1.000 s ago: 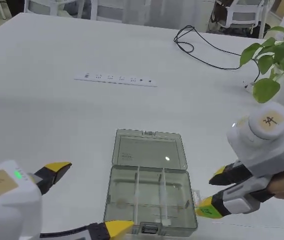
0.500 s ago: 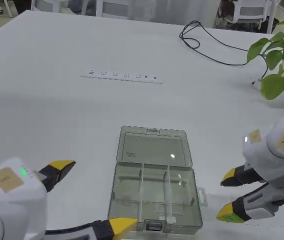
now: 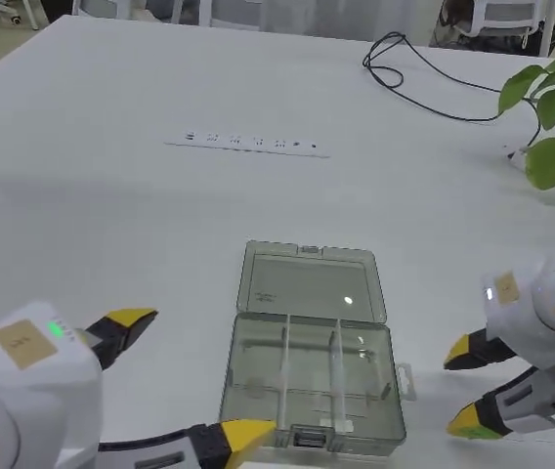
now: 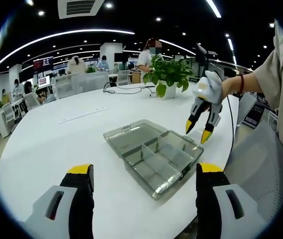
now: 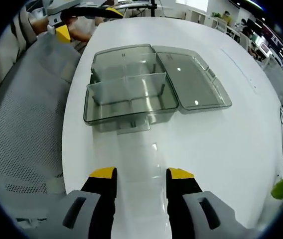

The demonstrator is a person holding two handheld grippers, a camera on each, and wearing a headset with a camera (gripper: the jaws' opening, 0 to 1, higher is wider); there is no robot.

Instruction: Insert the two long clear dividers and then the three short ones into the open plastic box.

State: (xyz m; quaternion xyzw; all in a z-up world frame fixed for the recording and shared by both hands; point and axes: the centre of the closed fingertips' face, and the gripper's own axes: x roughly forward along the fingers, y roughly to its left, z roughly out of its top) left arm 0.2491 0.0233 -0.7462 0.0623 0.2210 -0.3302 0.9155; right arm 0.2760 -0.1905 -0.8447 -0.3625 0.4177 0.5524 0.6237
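Head view: the box (image 3: 234,376) lies open near the table's (image 3: 111,195) front edge, between my grippers.
Done: two long dividers (image 3: 285,379) stand inside, I judge.
To do: short ones; cannot tell if any are in.
Left gripper (image 3: 202,371): spread, empty.
Right gripper (image 3: 453,393): spread, empty.
Room: bare table beyond; near edge close.

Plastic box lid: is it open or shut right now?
Open. The lid lies hinged back flat on the table beyond the tray, whose two long dividers show uncovered.
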